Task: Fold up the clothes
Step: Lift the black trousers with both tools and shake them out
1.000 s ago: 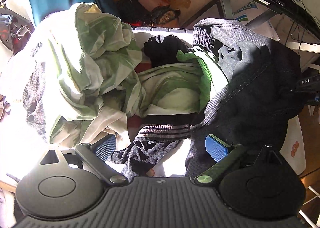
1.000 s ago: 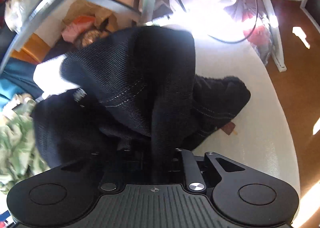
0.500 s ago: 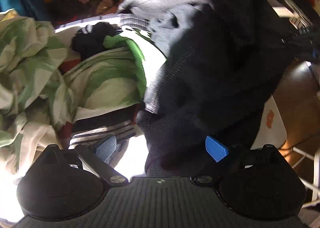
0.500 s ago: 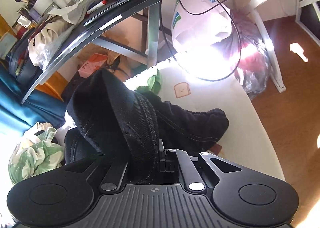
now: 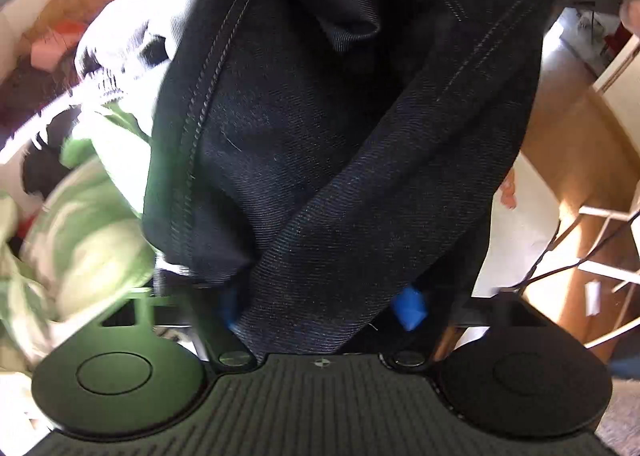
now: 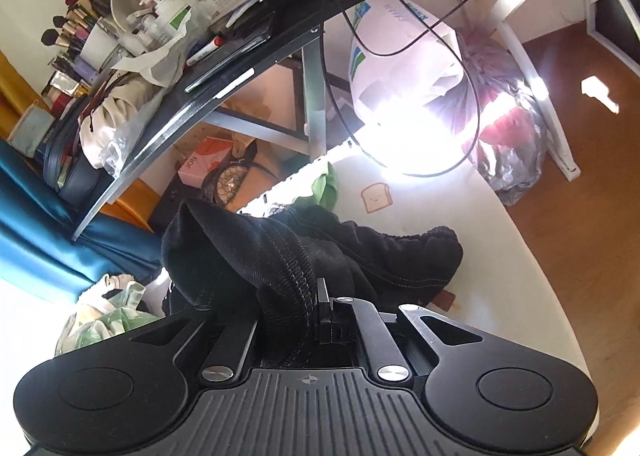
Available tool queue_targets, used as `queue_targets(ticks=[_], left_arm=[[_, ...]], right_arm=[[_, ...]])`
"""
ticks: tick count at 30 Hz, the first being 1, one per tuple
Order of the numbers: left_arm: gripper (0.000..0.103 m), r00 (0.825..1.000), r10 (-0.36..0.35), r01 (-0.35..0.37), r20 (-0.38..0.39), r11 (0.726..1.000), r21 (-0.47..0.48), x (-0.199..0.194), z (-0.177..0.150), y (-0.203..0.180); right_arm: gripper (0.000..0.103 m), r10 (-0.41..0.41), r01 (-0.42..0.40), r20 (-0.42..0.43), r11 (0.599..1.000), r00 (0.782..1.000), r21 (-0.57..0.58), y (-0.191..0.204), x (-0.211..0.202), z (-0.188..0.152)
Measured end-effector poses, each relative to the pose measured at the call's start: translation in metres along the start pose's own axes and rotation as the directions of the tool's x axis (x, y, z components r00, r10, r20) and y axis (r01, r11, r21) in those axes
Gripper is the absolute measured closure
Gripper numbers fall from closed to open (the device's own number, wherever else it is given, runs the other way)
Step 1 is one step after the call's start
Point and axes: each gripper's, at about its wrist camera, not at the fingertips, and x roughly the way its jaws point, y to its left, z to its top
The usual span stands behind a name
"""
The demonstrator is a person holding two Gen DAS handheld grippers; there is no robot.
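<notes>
A dark denim garment (image 5: 340, 136) with pale stitched seams fills the left wrist view and hangs down in thick folds. My left gripper (image 5: 320, 308) is closing, and one fold sits between its blue pads (image 5: 409, 310), touching both. In the right wrist view the same dark garment (image 6: 248, 252) rises in a peak from the white surface (image 6: 520, 296). My right gripper (image 6: 316, 316) is shut on its thick seam and holds it up. The garment's gathered end (image 6: 420, 256) still rests on the surface.
A crumpled green-and-white garment (image 5: 88, 240) lies left of the denim. A cluttered black desk (image 6: 224, 96) overhangs the far side, with a white plastic bag (image 6: 408, 56) and cables under it. Wooden floor (image 6: 580, 176) lies to the right.
My left gripper swung right and down from the clothes pile onto the denim, and its jaws narrowed around a fold. My right gripper lifted the denim higher, bringing the desk into view.
</notes>
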Motion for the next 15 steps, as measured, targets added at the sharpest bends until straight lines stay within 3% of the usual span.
queue_targets(ticks=[1, 2, 3, 6, 7, 9, 12, 14, 15], left_arm=[[0.083, 1.0, -0.003, 0.003, 0.004, 1.0, -0.009, -0.006, -0.002, 0.002], [0.086, 1.0, -0.007, 0.007, 0.014, 1.0, -0.019, -0.013, -0.005, 0.004], [0.087, 1.0, -0.005, 0.005, 0.028, 1.0, -0.022, -0.021, -0.008, 0.006], [0.087, 0.999, 0.016, -0.015, 0.04, 1.0, -0.011, -0.039, -0.019, 0.01], [0.087, 0.999, 0.009, -0.008, 0.041, 1.0, -0.015, -0.043, -0.023, 0.011], [0.088, 0.999, -0.015, 0.016, 0.049, 1.0, -0.026, -0.047, -0.03, 0.013], [0.089, 0.998, -0.034, 0.036, 0.05, 0.998, -0.052, -0.046, -0.035, 0.015], [0.09, 0.998, -0.028, 0.032, 0.055, 0.997, -0.074, -0.047, -0.034, 0.015], [0.09, 0.998, -0.024, 0.03, 0.061, 0.995, -0.098, -0.049, -0.033, 0.017]], right_arm=[[0.098, 0.002, -0.002, -0.018, 1.0, 1.0, 0.003, -0.002, 0.003, 0.0], [0.097, 0.004, -0.004, -0.036, 1.0, 0.999, 0.006, -0.003, 0.006, -0.001], [0.097, 0.001, -0.001, -0.052, 1.0, 0.999, 0.005, -0.004, 0.01, -0.002], [0.08, -0.02, 0.02, -0.086, 1.0, 0.996, 0.0, -0.005, 0.022, -0.003], [0.072, -0.03, 0.029, -0.096, 1.0, 0.995, -0.003, -0.005, 0.027, -0.003], [0.069, -0.055, 0.052, -0.113, 0.998, 0.992, -0.03, -0.003, 0.04, -0.004], [0.054, -0.115, 0.105, -0.15, 0.992, 0.982, -0.076, -0.002, 0.063, -0.006], [0.057, -0.144, 0.13, -0.179, 0.988, 0.973, -0.089, -0.004, 0.079, -0.008], [0.066, -0.131, 0.115, -0.189, 0.989, 0.973, -0.092, -0.003, 0.082, -0.009]])
